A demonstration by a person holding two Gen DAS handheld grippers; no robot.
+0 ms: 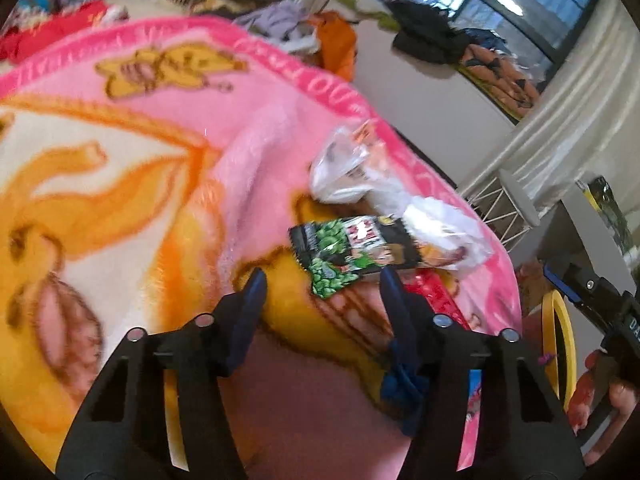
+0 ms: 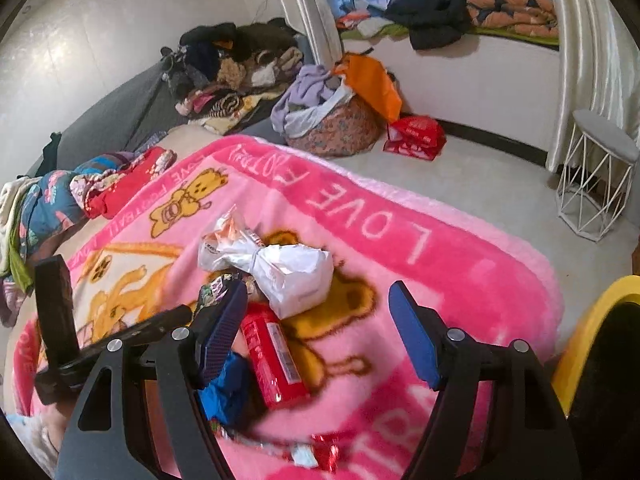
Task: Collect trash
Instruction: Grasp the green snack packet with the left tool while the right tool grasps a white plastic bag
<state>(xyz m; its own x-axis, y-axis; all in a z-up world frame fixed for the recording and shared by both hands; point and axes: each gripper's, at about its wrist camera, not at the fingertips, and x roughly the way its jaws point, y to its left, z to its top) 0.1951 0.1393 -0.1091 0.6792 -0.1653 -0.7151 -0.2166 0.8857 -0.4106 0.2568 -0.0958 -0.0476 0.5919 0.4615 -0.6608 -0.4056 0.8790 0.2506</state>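
Several wrappers are lying uncollected on the pink blanket (image 1: 248, 128): left gripper (image 1: 322, 280), jaws part-open and empty, is hovering over the green snack packet (image 1: 340, 258). Right gripper (image 2: 320, 304), open and empty, is facing the red packet (image 2: 274, 360) and white bag (image 2: 288, 272); yellow bin (image 2: 588, 332) is waiting beside

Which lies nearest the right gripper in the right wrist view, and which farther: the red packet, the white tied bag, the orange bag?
From the right gripper:
1. Red packet, on the pink blanket between the fingers, toward the left one.
2. White tied bag, just ahead on the blanket.
3. Orange bag, far off on the floor.
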